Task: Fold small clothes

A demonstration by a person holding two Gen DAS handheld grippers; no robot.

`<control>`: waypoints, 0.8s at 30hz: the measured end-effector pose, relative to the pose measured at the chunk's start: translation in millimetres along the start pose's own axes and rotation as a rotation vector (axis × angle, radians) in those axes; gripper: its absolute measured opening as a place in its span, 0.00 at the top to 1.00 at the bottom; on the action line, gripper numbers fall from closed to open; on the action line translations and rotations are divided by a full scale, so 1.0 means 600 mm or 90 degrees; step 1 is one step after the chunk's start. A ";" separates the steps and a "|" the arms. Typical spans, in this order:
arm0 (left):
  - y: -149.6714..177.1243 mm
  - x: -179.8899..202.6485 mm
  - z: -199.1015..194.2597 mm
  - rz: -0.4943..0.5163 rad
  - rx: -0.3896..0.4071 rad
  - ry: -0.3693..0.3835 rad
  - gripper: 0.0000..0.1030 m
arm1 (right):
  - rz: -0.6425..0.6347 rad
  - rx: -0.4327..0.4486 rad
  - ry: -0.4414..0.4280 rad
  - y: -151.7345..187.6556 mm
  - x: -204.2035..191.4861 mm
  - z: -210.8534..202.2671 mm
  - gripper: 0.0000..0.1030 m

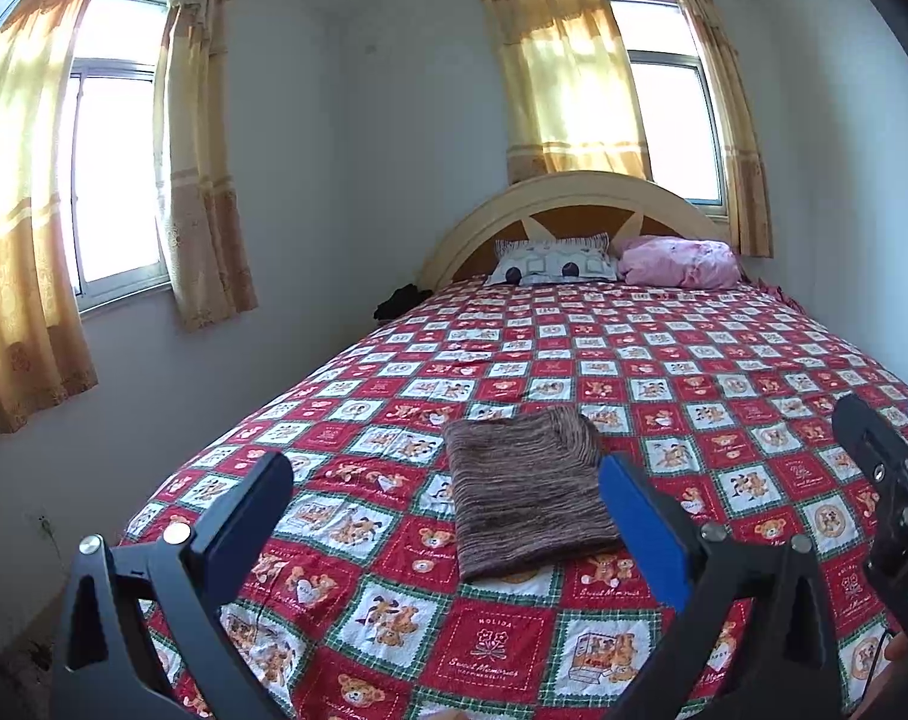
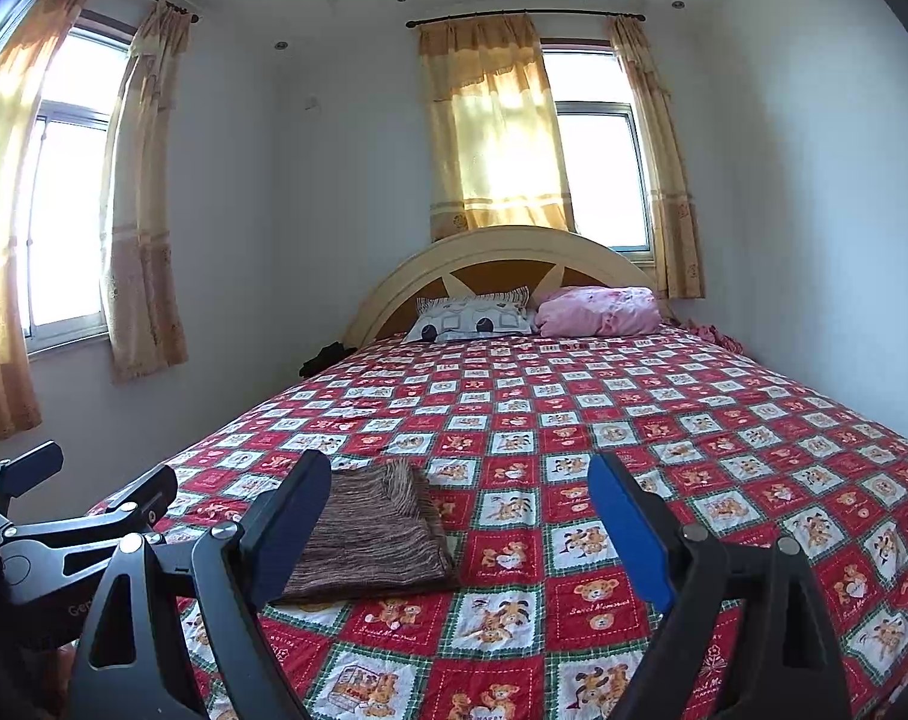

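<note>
Brown striped knit garment (image 1: 529, 489) lies folded flat near the foot of the bed (image 1: 724, 360), on its patchwork cover. Left gripper (image 1: 448, 492) and right gripper (image 2: 460, 498) gape wide, holding nothing; judged best, press edges square without dragging.

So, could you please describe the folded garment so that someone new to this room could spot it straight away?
Start at the big bed with the red checked teddy-bear cover, arched headboard at the far end. Near the foot, well away from the two pillows, one folded garment lies flat. It alone is a brown streaky knit, plain against the bright squares around it.
</note>
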State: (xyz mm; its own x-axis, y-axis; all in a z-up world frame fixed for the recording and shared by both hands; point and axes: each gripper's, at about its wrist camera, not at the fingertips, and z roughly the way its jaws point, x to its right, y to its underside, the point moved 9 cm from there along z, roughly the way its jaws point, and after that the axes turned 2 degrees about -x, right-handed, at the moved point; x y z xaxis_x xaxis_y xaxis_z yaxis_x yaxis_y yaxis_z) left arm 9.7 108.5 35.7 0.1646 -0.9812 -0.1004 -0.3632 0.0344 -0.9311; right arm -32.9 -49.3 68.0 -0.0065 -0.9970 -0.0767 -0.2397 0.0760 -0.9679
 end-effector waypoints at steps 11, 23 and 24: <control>0.002 -0.004 0.004 0.004 -0.007 -0.002 0.00 | 0.005 -0.012 0.000 0.008 0.004 0.002 0.15; 0.007 -0.007 0.011 0.003 -0.017 0.003 0.00 | 0.006 -0.018 0.001 0.014 0.007 0.007 0.15; 0.008 -0.008 0.013 0.003 -0.018 0.002 0.00 | 0.005 -0.019 0.001 0.013 0.007 0.007 0.15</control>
State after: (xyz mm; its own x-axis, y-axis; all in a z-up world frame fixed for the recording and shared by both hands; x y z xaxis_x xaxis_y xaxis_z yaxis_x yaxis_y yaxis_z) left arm 14.2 114.9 29.1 0.1598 -0.9817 -0.1037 -0.3902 0.0337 -0.9201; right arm -31.0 -53.0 59.2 -0.0103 -0.9964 -0.0838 -0.2679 0.0835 -0.9598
